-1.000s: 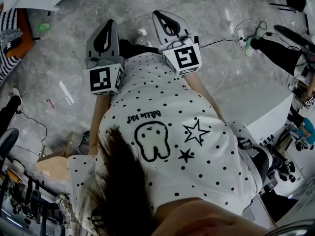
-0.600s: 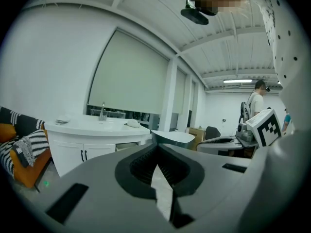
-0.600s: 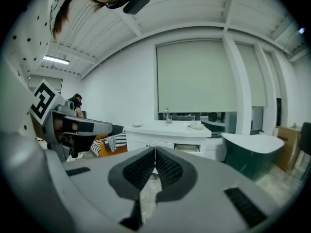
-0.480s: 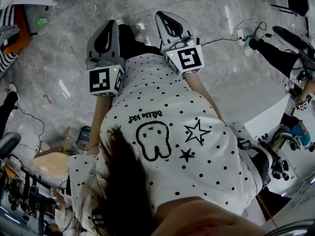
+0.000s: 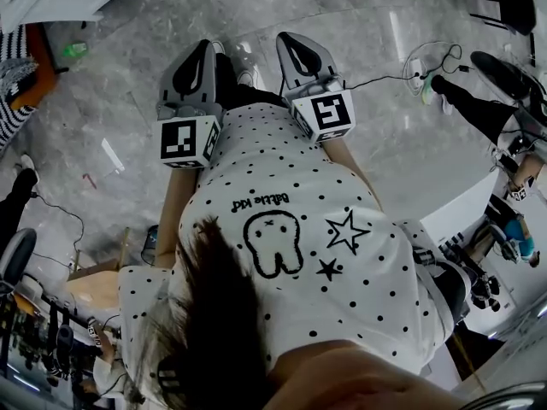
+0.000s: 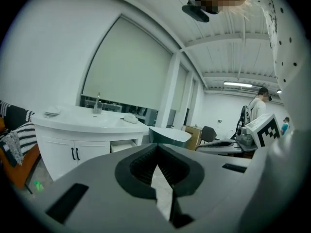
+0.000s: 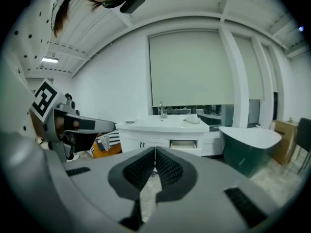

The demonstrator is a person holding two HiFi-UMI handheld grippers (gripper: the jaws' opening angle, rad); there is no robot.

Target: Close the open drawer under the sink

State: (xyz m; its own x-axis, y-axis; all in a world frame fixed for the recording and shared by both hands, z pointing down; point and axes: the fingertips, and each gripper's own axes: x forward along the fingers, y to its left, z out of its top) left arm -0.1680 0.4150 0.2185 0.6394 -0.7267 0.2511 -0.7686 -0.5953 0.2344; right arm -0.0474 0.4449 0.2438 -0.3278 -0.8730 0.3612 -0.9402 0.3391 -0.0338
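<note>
Right gripper view, drawer (image 7: 183,144) well beyond gripper (image 7: 155,152)

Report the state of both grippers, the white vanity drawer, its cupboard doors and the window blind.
Left grey two-jaw gripper: shut, nothing between the jaws.
Right grey two-jaw gripper: shut, empty.
White drawer under the sink: open, pulled out.
White cupboard doors with black handles: closed.
Pale roller blind: lowered almost fully.

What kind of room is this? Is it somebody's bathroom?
Probably a bathroom set-up inside a bigger workroom, not a home bathroom. There is a white sink cabinet with a tap and a dark green bathtub beside it, but also cables lying across the marble floor.
</note>
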